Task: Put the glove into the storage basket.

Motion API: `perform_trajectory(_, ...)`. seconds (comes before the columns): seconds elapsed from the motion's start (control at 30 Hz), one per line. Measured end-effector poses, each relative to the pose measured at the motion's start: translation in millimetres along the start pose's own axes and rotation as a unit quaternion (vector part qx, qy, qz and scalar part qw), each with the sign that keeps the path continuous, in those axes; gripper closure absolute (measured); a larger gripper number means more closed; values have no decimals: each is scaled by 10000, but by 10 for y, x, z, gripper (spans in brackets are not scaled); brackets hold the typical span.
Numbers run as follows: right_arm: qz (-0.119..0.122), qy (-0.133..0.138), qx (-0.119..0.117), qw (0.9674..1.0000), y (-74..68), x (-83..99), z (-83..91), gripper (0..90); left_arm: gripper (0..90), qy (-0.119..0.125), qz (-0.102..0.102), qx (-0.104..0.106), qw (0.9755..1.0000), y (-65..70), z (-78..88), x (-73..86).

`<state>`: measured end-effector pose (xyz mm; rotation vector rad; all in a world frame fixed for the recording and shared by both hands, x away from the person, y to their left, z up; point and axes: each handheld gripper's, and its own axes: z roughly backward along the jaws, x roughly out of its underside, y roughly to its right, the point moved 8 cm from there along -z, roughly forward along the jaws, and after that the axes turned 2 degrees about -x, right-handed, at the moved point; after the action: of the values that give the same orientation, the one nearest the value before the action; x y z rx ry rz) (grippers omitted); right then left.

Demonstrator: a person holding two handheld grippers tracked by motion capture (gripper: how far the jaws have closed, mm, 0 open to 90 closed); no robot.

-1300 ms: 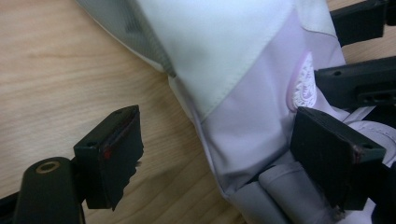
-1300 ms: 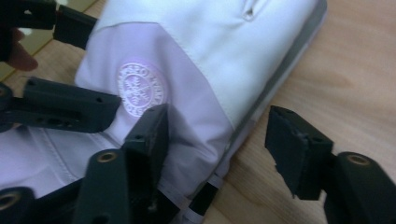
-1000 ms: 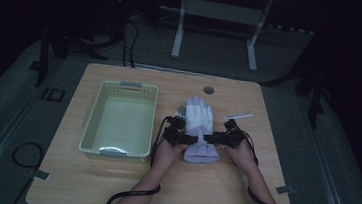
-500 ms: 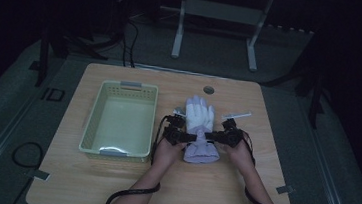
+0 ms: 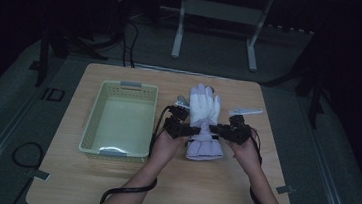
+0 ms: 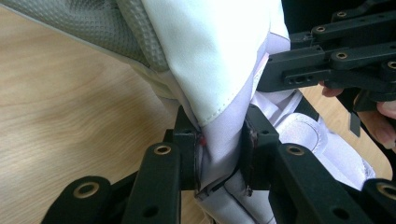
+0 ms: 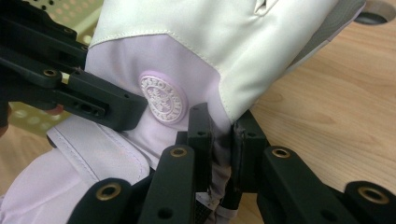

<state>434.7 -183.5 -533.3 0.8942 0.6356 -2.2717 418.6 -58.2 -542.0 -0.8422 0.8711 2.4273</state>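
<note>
A wooden table (image 5: 110,185) seen from above in a dim room. A white and lilac glove (image 5: 204,122) lies right of the table's middle, fingers pointing to the far edge, cuff toward the person. The left gripper (image 5: 190,130) pinches the glove's wrist from the left; in its own view its jaws have just been closing and now clamp a fold of lilac fabric (image 6: 223,149). The right gripper (image 5: 215,131) pinches the same wrist from the right, jaws likewise just closed on cloth (image 7: 219,140), beside a round embossed badge (image 7: 163,98). A pale green basket (image 5: 95,124) stands just left of the glove. A small dark round spot (image 5: 210,89) shows on the table just beyond the glove's fingertips.
</note>
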Motion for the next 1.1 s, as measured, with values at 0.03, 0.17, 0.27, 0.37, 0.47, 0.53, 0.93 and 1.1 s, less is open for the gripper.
perform_trajectory(0.03,9,10,-10,10000,-18,-14,20,802,724,-27,-48,6,10000,10,32,-8)
perform_trajectory(0.17,32,55,-46,10000,-58,-49,52,802,724,-48,-93,21,9999,39,175,-64)
perform_trajectory(0.27,40,144,-130,9998,-146,-144,106,802,725,-78,-153,27,9999,48,275,-107)
perform_trajectory(0.37,52,202,-183,9996,-212,-222,134,802,726,-114,-200,38,9997,41,391,-153)
perform_trajectory(0.47,91,245,-200,9995,-290,-309,138,801,733,-137,-254,13,9996,17,508,-191)
perform_trajectory(0.53,121,276,-224,9993,-343,-366,132,802,733,-149,-251,-2,9996,-10,584,-210)
perform_trajectory(0.93,222,335,-353,9986,-648,-630,11,802,734,-160,-311,-155,9993,-205,972,-234)
perform_trajectory(1.1,266,325,-481,9980,-859,-759,-162,802,734,-121,-299,-332,9989,-384,1212,-181)
